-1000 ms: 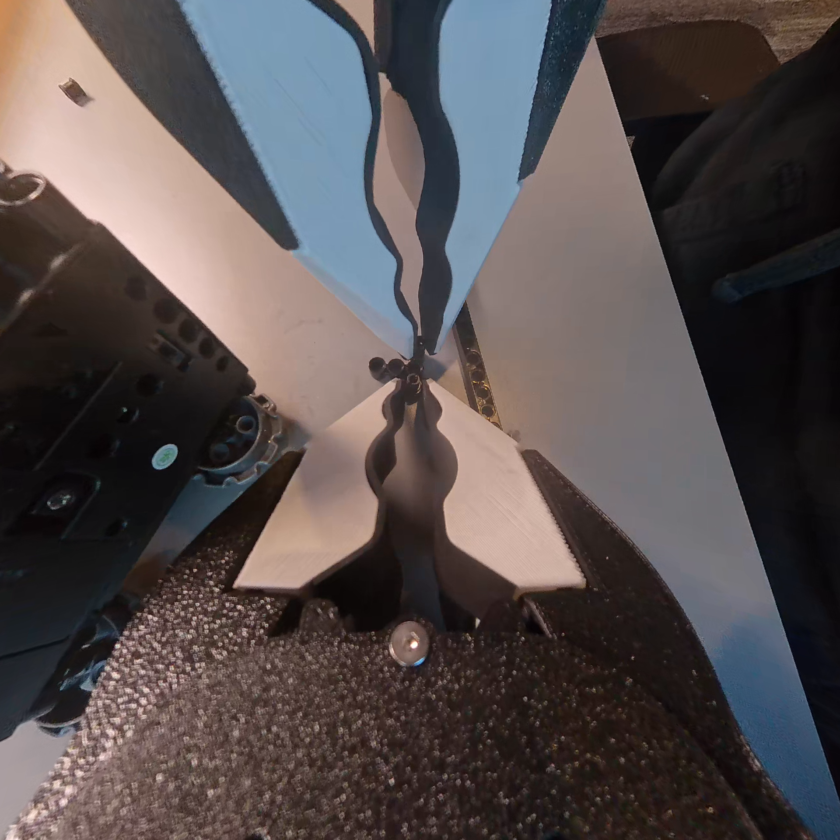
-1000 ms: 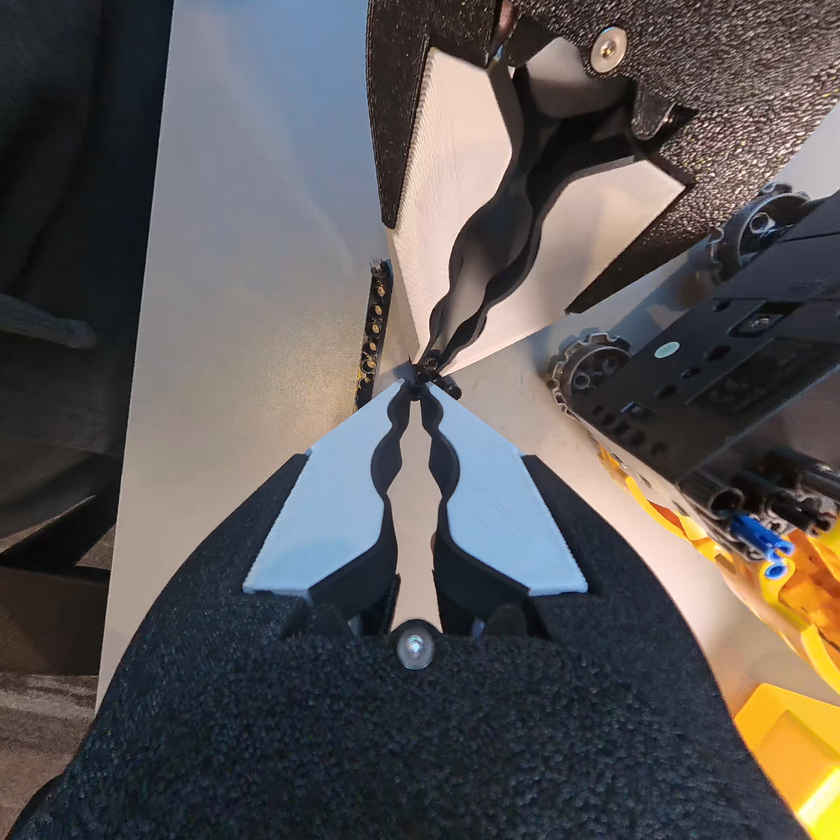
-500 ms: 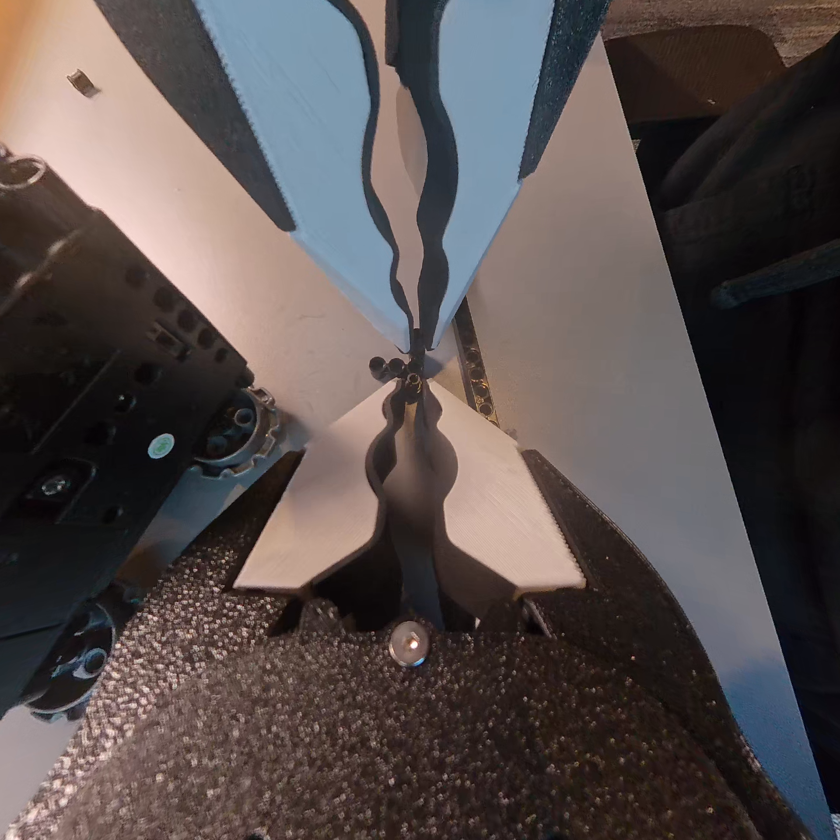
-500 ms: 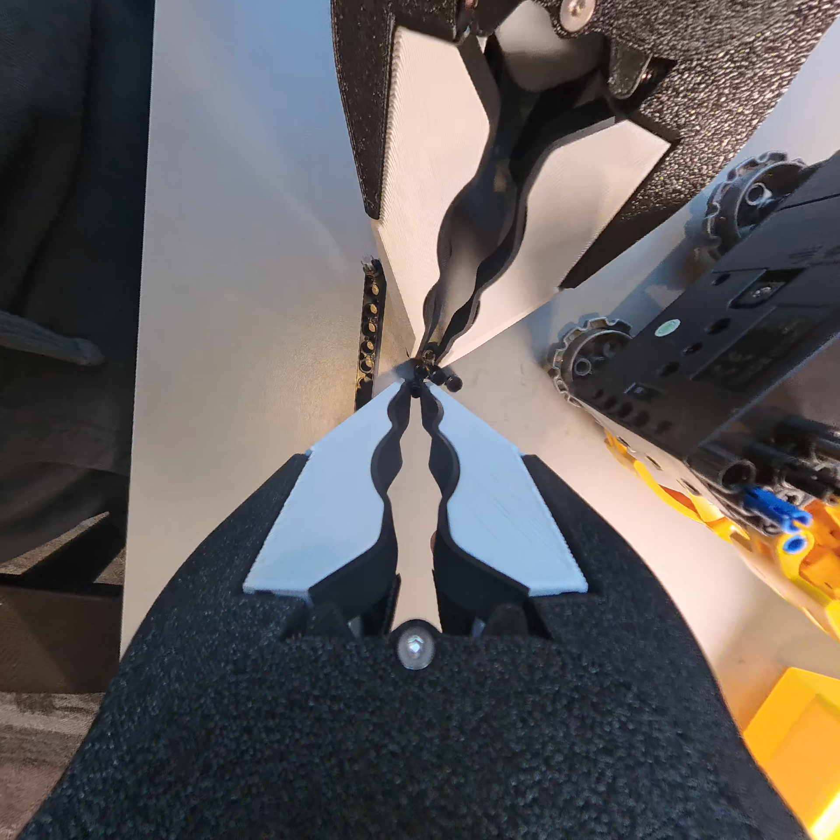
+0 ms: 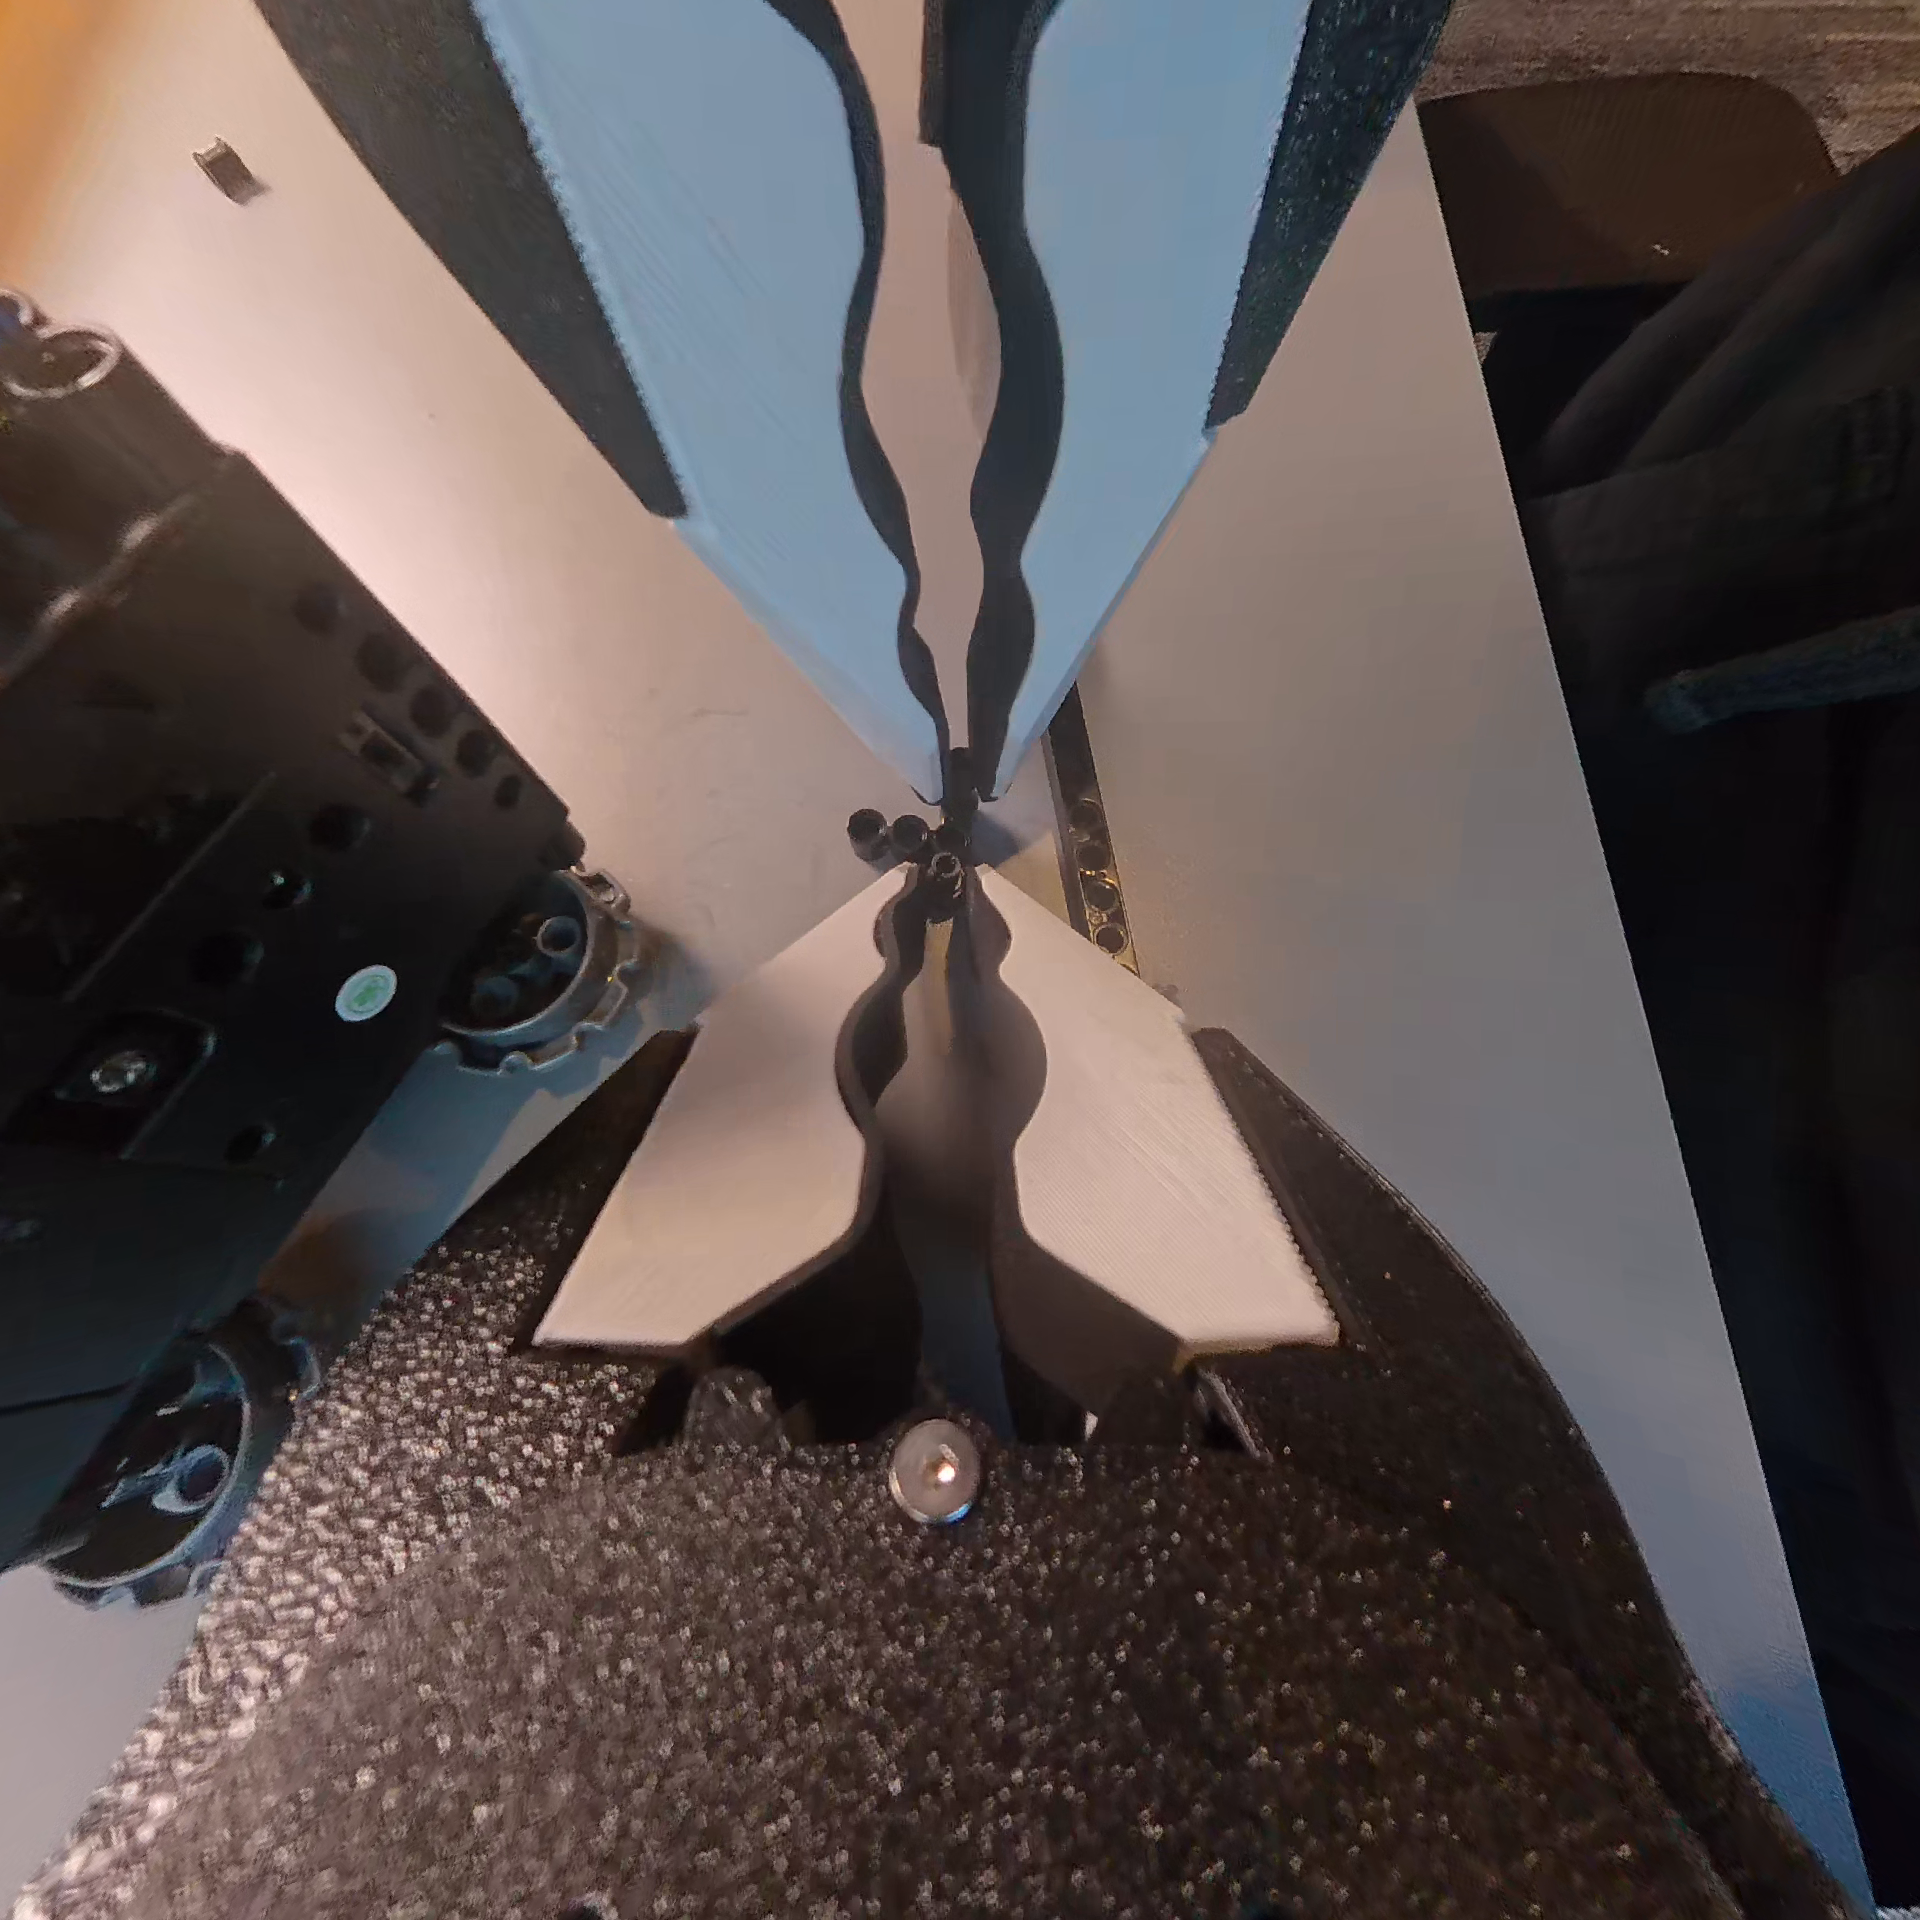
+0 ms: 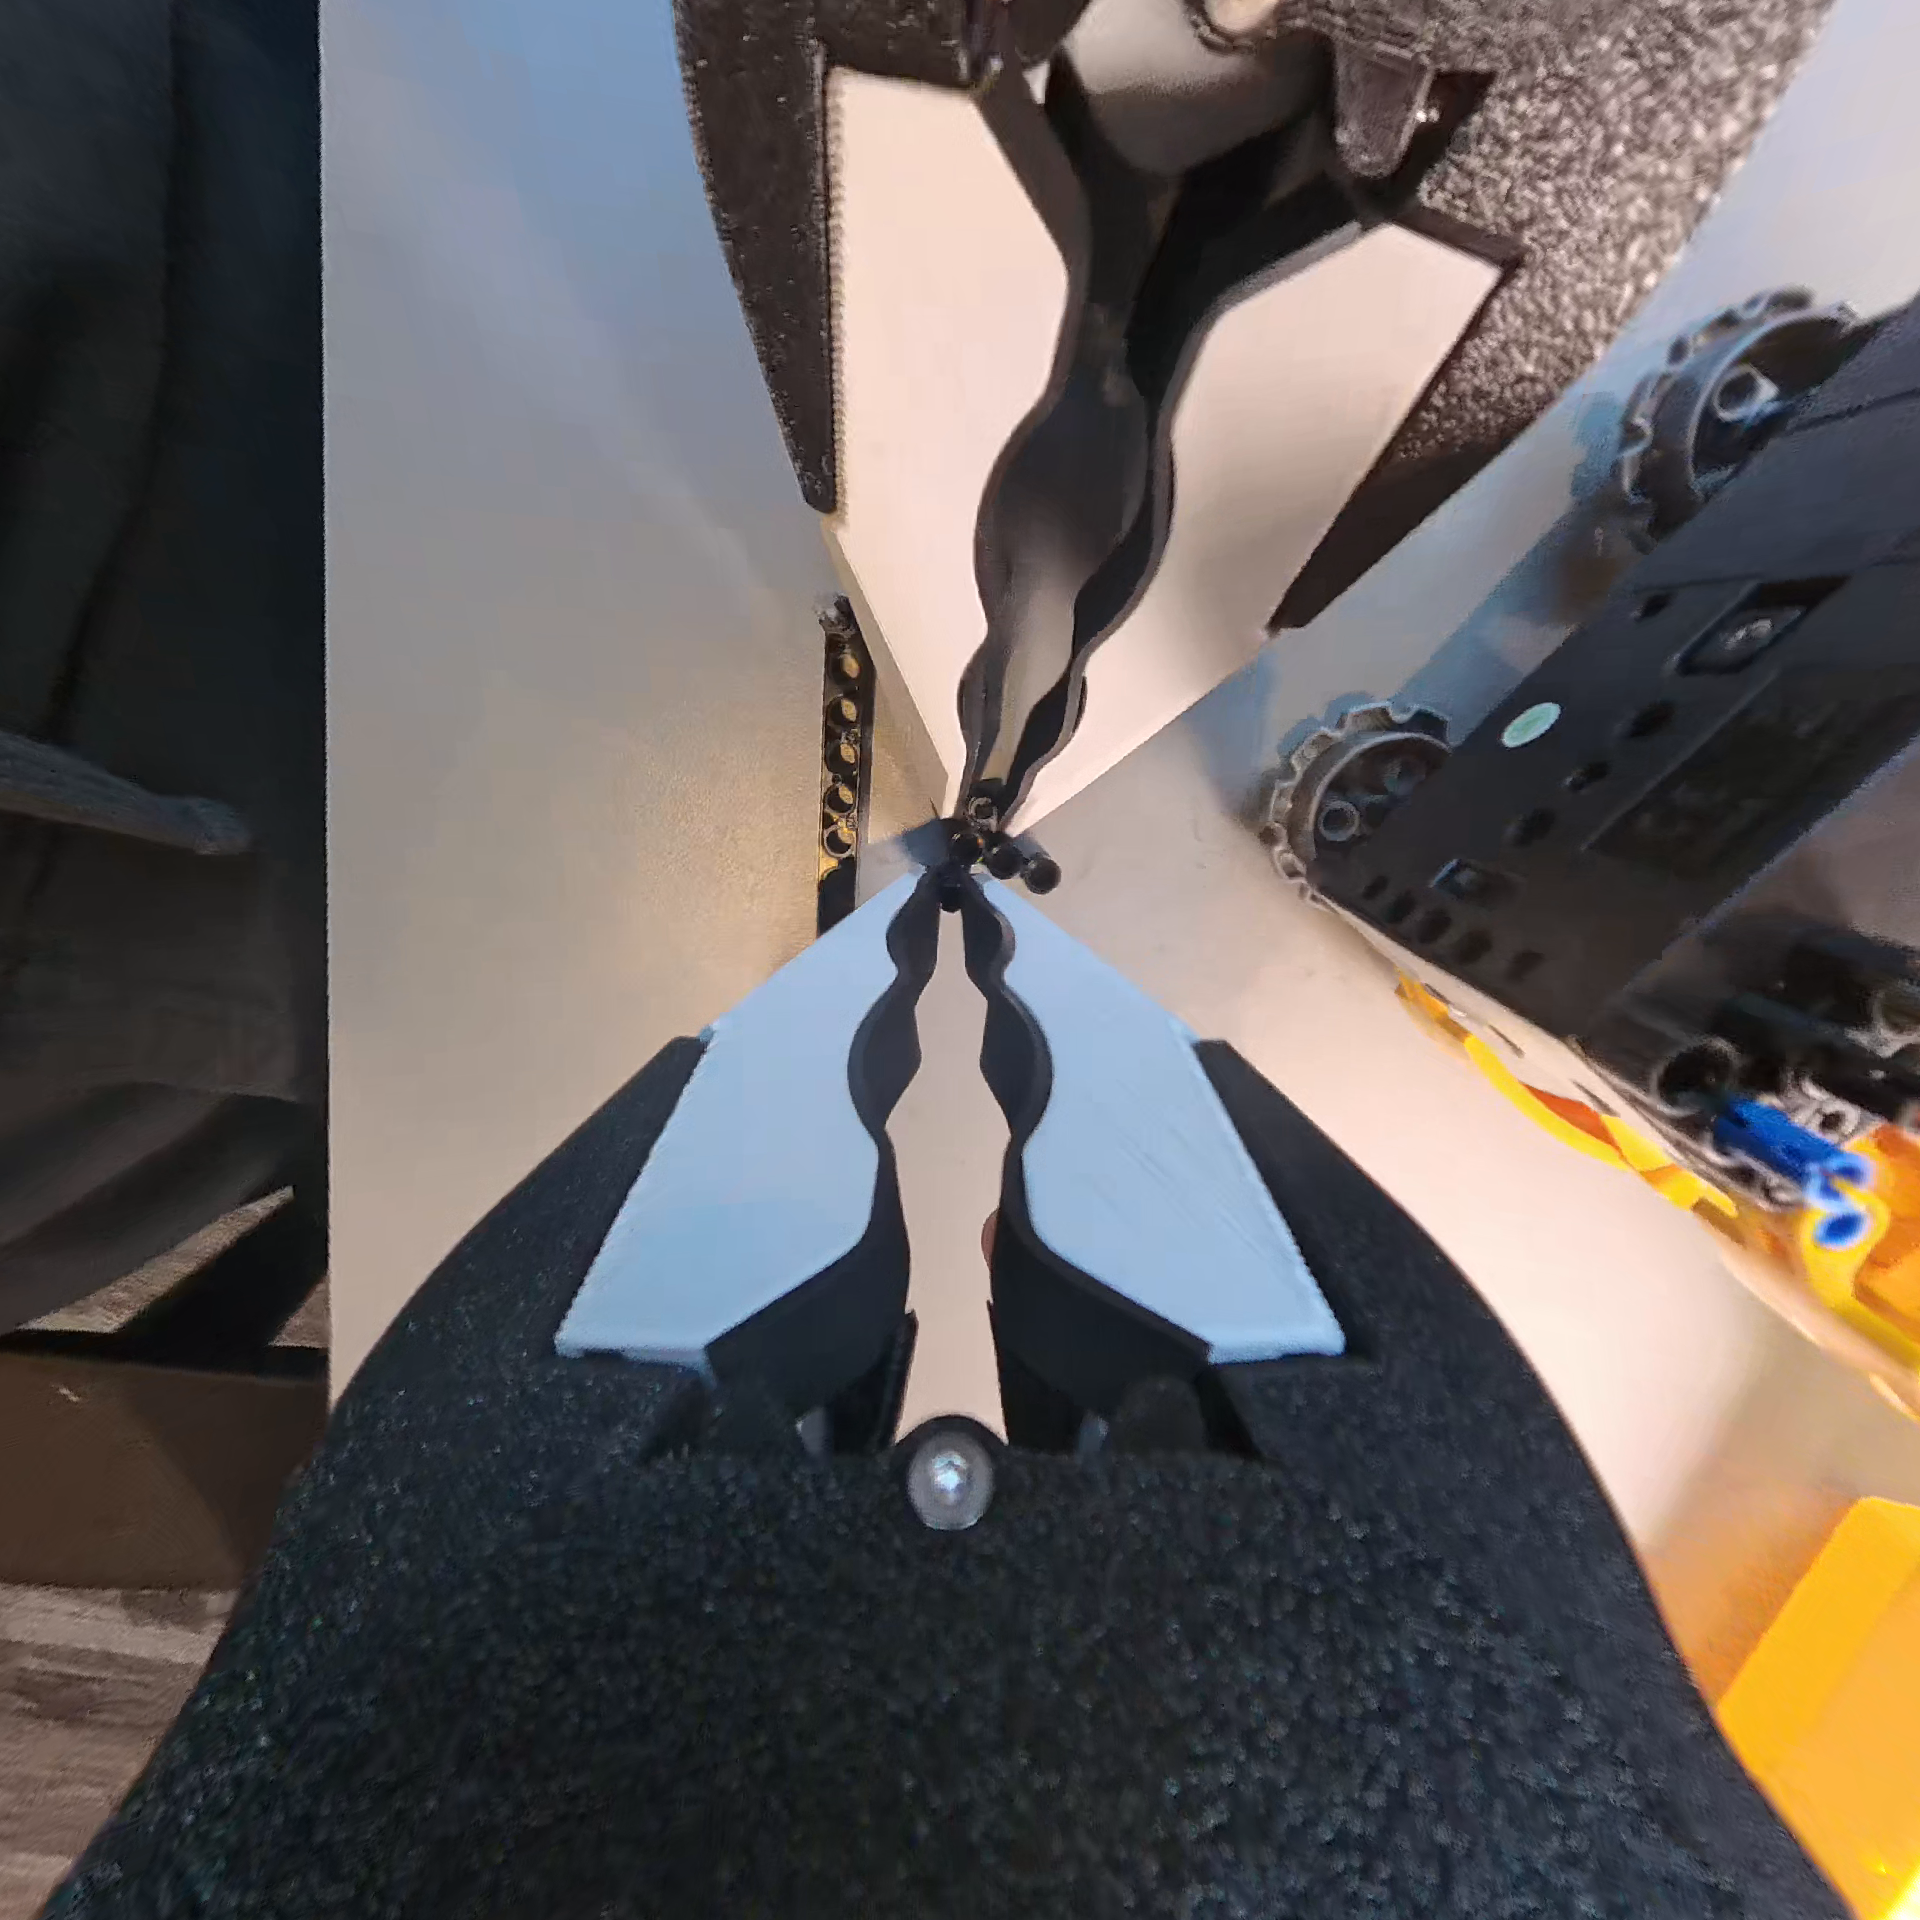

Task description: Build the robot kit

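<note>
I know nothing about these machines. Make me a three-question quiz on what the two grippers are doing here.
1. True or false: the left gripper and the right gripper meet tip to tip over the white table.
2. What do both grippers pinch? A) a yellow block B) a cluster of small black pins C) a blue pin
3. Fill in: the black beam with holes lies flat on the ____.

Key
1. True. Both sets of fingertips close on the same spot.
2. B. The pins sit joined between the two tips.
3. Table. It lies just beside the tips; the black toy vehicle with grey wheels stands on the other side.
</note>
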Demonstrator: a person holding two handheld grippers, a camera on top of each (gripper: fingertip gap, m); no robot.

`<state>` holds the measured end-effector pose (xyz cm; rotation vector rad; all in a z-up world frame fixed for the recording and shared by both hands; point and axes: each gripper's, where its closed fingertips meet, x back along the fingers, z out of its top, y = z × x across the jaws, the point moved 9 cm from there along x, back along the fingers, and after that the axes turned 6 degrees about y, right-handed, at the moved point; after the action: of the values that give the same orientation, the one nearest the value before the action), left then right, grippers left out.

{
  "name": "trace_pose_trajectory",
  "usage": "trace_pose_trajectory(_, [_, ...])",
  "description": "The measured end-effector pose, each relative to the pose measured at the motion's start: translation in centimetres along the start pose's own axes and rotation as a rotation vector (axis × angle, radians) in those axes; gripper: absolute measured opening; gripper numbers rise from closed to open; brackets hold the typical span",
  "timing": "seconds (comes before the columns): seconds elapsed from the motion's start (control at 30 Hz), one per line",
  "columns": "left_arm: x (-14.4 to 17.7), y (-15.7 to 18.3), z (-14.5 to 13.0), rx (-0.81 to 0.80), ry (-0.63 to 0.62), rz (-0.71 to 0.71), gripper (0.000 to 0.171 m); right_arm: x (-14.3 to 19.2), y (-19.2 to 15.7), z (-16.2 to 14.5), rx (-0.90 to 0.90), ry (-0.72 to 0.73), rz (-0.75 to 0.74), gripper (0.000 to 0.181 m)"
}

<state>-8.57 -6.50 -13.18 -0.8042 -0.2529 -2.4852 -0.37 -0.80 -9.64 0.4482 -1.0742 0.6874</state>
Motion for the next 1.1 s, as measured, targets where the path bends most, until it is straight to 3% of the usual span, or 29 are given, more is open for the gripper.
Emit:
trace_pose_trajectory(0.4, [0.0,0.1,0.0,0.041,0.001,0.019,0.004,-0.2,-1.4,0.3,0.093,-0.043,-0.148,0.003])
trace_pose_trajectory(0.6, [0.0,0.2,0.0,0.048,0.002,0.039,0.004,-0.1,-0.5,0.4,-0.019,-0.042,-0.05,0.003])
trace_pose_trajectory(1.1, [0.3,0.2,-0.2,0.077,0.005,0.036,0.004,-0.7,-0.3,0.2,-0.076,-0.013,-0.063,0.004])
